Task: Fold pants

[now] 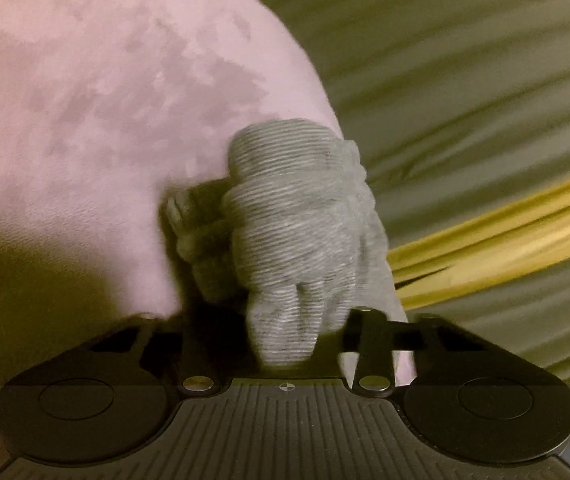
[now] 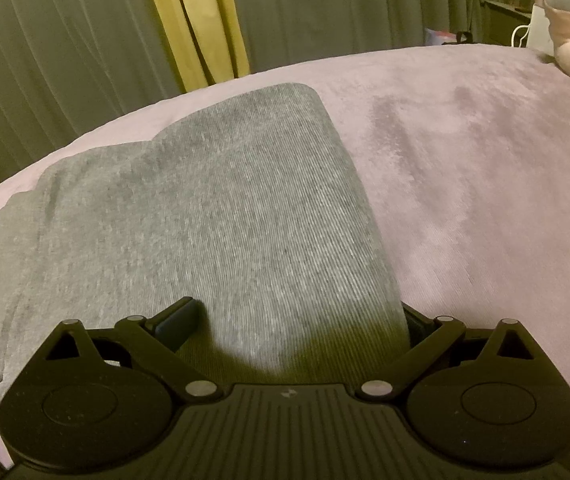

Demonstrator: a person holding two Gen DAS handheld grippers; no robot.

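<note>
Grey ribbed pants (image 2: pixel 213 216) lie on the pink bed (image 2: pixel 465 184). A bunched end is pinched in the left tongs (image 1: pixel 285 332); fingertips hidden. Right tongs (image 2: pixel 301 320) gape, straddling cloth.

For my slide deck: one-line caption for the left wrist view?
Left gripper bunching grey ribbed pants above a pink bedspread.
</note>
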